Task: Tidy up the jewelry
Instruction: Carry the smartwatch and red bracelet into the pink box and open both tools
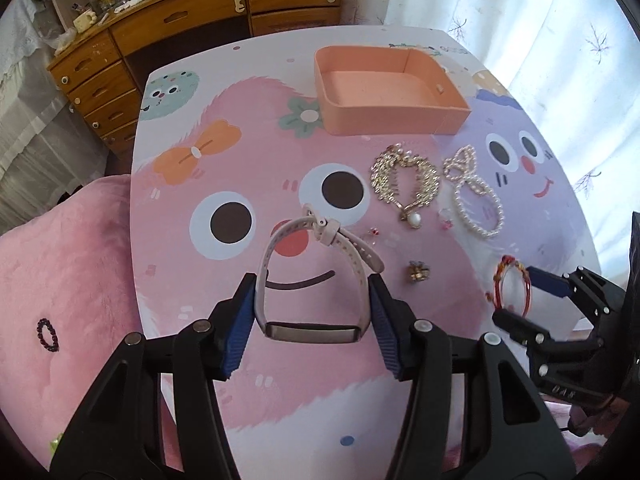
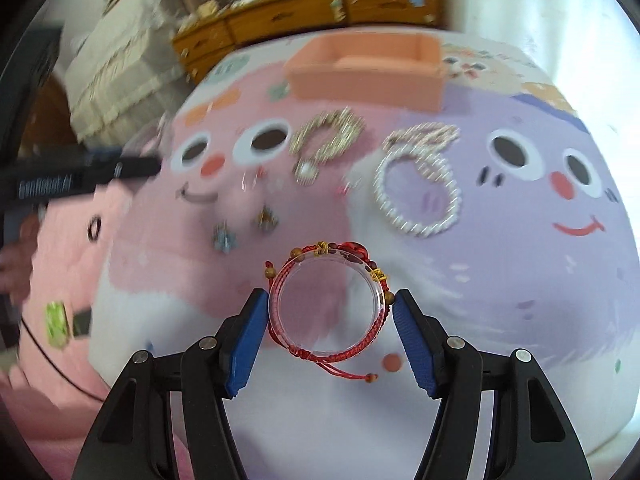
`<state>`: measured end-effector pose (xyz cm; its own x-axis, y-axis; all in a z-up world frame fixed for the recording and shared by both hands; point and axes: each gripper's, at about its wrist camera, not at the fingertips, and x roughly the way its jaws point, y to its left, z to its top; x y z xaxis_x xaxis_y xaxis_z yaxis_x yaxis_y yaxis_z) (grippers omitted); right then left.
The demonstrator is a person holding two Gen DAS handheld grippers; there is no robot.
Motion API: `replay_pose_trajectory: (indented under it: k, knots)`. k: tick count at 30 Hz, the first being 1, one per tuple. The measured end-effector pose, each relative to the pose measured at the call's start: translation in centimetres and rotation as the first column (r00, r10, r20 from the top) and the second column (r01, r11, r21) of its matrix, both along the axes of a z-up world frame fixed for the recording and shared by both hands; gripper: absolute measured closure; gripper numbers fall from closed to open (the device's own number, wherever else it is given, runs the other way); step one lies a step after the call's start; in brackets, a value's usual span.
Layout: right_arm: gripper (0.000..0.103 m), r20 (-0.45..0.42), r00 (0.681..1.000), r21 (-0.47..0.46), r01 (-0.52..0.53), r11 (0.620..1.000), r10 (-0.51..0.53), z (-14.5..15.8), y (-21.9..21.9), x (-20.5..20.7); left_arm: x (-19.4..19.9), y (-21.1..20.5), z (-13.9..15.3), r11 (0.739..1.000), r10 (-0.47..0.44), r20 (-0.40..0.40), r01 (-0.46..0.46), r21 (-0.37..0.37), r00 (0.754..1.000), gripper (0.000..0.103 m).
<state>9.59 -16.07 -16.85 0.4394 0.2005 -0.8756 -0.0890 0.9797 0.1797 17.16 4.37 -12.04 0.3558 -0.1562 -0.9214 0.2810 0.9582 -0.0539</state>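
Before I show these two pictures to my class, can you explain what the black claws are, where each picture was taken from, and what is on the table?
They are hand-held grabbers, one per hand, each with a camera looking along its fingers. In the left camera's picture, the left gripper holds a pale watch. In the right camera's picture, the right gripper holds a red bracelet on a clear ring. On the cartoon-print table lie a gold bracelet, a pearl necklace and small charms. The orange box behind is empty.
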Motion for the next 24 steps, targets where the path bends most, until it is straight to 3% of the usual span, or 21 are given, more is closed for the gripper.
replay_pose_trajectory:
  k: [10, 18, 24]
  knots:
    - [0.039, 0.132, 0.985, 0.122, 0.095, 0.988, -0.111, 10.1, -2.8, 4.7, 1.3, -0.6, 8.9, 0.984, 0.050, 0.076, -0.036, -0.176, 0.996, 0.052]
    - [0.039, 0.205, 0.977, 0.126, 0.029, 0.992, -0.055, 17.0, -4.1, 11.0, 5.0, -2.4, 14.0, 0.980, 0.038, 0.126, -0.012, -0.198, 0.991, 0.051]
    - [0.038, 0.221, 0.975, 0.143, -0.004, 0.990, -0.028, 19.1, -4.5, 16.2, 9.7, -4.6, 15.3, 0.976, 0.038, 0.111, -0.013, -0.217, 0.993, 0.051]
